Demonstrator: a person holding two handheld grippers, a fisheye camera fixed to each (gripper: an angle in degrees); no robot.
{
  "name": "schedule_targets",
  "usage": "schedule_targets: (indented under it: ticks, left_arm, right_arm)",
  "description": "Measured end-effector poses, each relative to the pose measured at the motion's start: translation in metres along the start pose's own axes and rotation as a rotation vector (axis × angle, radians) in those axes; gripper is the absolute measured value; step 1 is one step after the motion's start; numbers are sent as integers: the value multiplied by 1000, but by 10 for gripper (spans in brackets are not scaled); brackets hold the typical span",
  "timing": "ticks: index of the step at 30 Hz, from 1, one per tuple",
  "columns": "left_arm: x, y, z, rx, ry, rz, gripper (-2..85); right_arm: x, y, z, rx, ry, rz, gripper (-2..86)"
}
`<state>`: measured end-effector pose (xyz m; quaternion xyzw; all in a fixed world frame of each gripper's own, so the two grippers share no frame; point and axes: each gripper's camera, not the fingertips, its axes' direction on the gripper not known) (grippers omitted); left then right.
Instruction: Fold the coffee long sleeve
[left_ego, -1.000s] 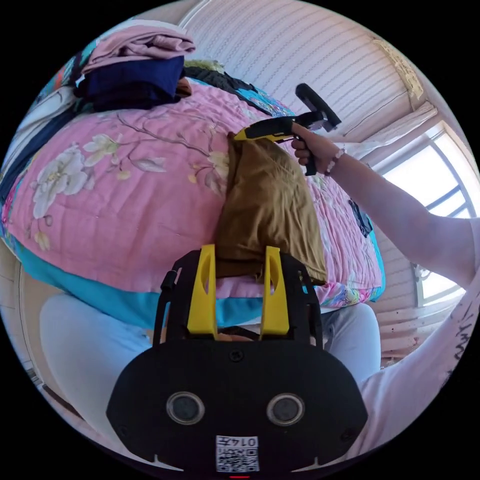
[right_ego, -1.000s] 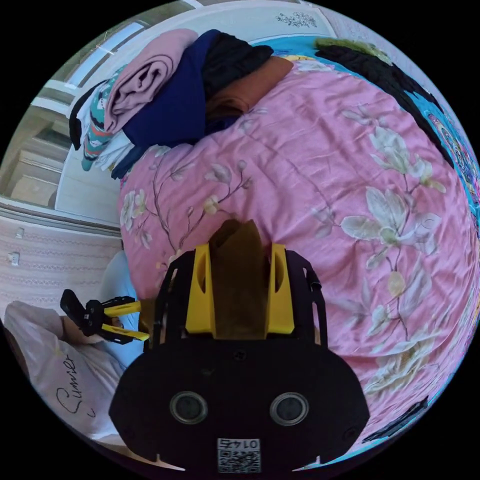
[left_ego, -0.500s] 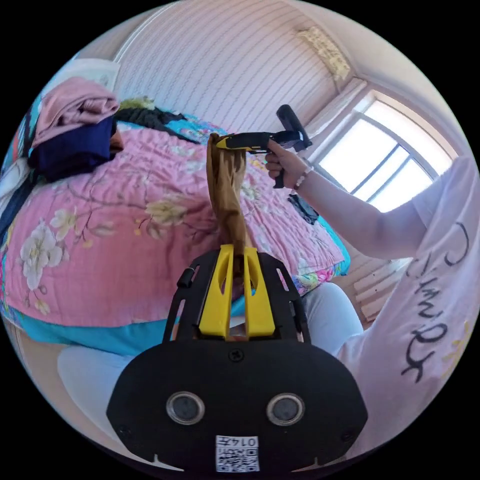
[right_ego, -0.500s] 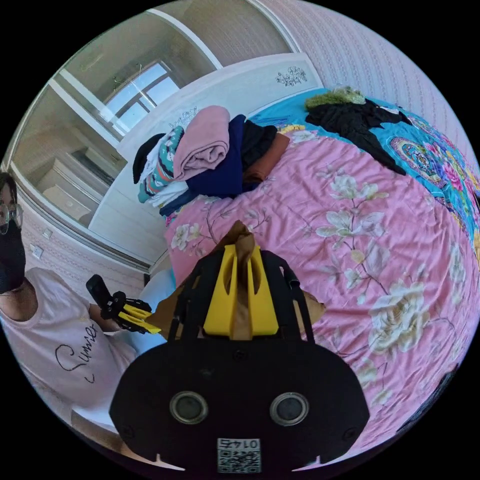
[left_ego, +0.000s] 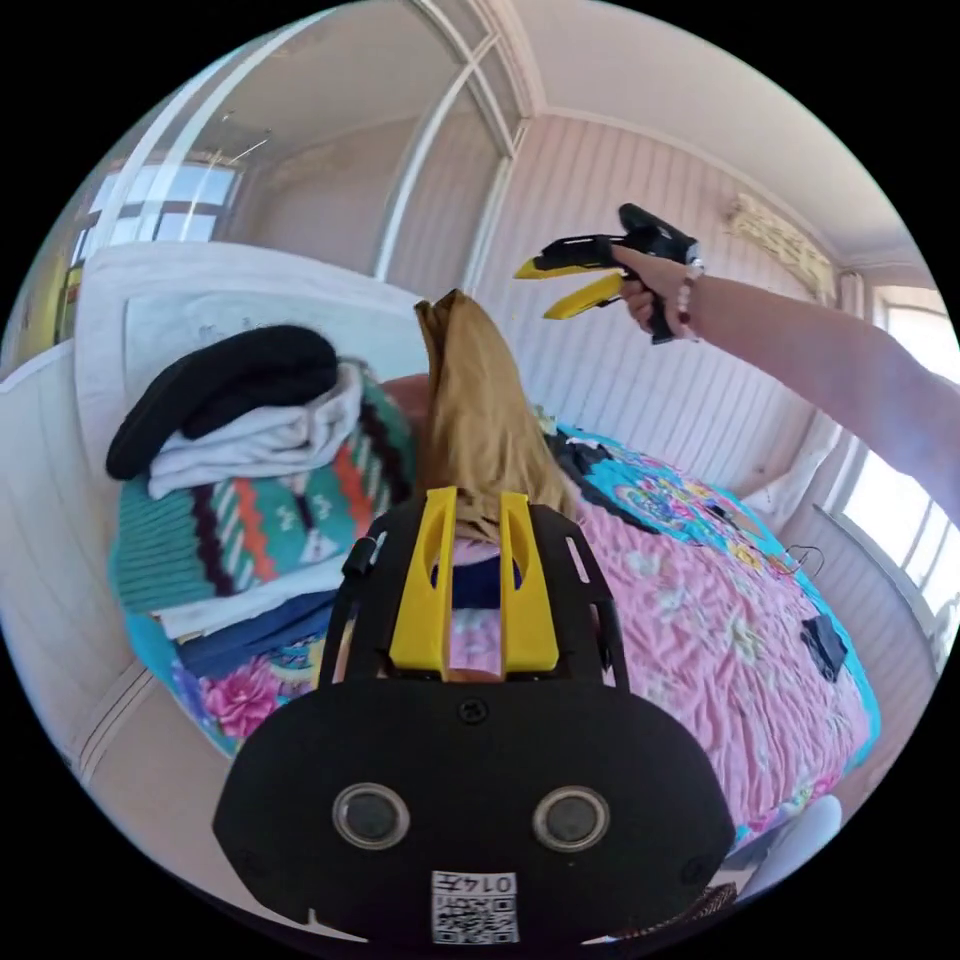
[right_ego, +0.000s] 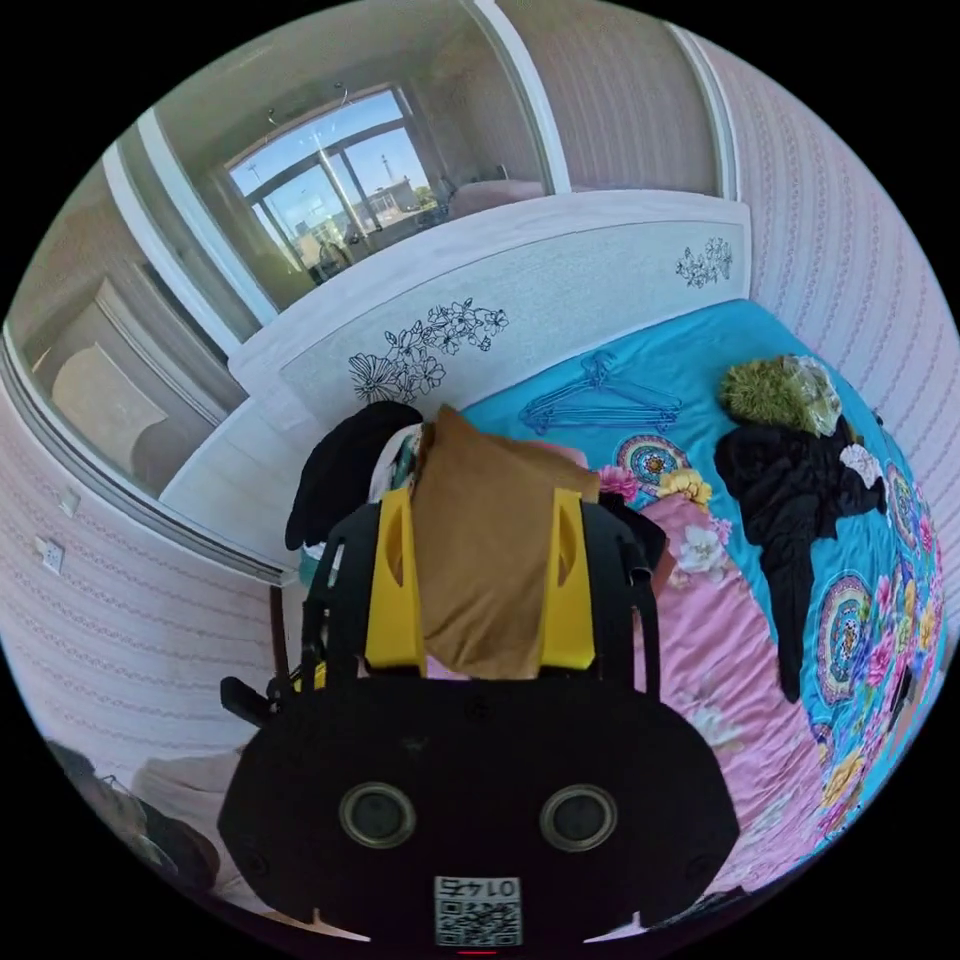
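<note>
The coffee long sleeve (left_ego: 485, 400) is a folded brown bundle resting on top of the clothes pile (left_ego: 250, 470) at the head of the bed. My left gripper (left_ego: 478, 495) has its jaws a little apart, with the bundle's near edge at its tips. A hand holds my right gripper (left_ego: 535, 292) open in the air, up and to the right of the bundle and apart from it. In the right gripper view the coffee long sleeve (right_ego: 485, 560) lies beyond the wide-open right gripper (right_ego: 480, 495), with a black garment (right_ego: 340, 470) of the pile beside it.
The pile holds striped knitwear, white, navy and black pieces. A pink floral quilt (left_ego: 700, 640) covers the bed over a turquoise sheet (right_ego: 640, 360). Hangers (right_ego: 600, 400) and a black garment (right_ego: 790, 500) lie near the white headboard (right_ego: 520, 310). The person's arm (left_ego: 800, 340) reaches across.
The bundle went from the quilt, lifted by both grippers, onto the clothes pile. My right gripper has let go and risen clear. My left gripper's jaws have widened.
</note>
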<state>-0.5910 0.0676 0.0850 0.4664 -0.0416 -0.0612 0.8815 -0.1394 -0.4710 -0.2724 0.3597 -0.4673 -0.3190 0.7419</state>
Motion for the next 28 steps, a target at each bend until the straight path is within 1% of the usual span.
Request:
schedule_targets:
  ticks: [2,4,5,7,8,10,11,12,13,14,16,17,19,21,23,25,27,28]
  left_arm:
    - [-2,30,-8,-67,46,-7,61]
    - [9,75,-24,-160,129,7,49]
    - [14,86,-29,-182,146,17,47]
    - [42,121,-49,-262,195,69,29]
    - [50,127,-53,-278,207,91,23]
    - [94,137,-70,-279,244,237,-1]
    - [107,137,-74,-261,244,290,-3]
    - [134,137,-77,-231,217,401,-6]
    - [163,135,-74,-238,178,513,-8]
    - [177,133,-71,-246,174,562,-8]
    - [229,126,-61,-227,255,662,-9]
    - [241,123,-60,-217,283,665,-9]
    - [291,115,-51,-210,392,665,-10]
    - [331,113,-42,-231,466,685,-10]
    - [373,113,-30,-282,534,735,-10]
    - [427,114,-10,-358,615,784,-10]
    - [464,114,3,-373,673,779,-9]
    - [489,114,14,-393,712,771,-9]
  right_arm:
    - [7,56,16,-19,-8,-72,153]
    - [29,172,27,-71,30,-80,144]
    - [36,207,26,-88,37,-64,141]
    - [67,364,3,-128,67,72,111]
    - [74,405,-8,-135,70,117,99]
    - [95,566,-75,-123,118,382,66]
    - [98,605,-97,-102,138,469,62]
    - [99,678,-144,-45,183,646,56]
    - [91,743,-194,47,251,791,46]
    - [84,773,-218,93,297,857,40]
    - [50,862,-298,252,483,1044,20]
    - [41,878,-313,282,528,1071,20]
    - [21,923,-354,361,656,1127,22]
    - [23,942,-374,368,677,1139,32]
    - [31,951,-393,359,704,1141,46]
    - [48,953,-419,349,794,1108,57]
    - [70,954,-439,351,831,1092,61]
    - [87,955,-454,369,826,1086,78]
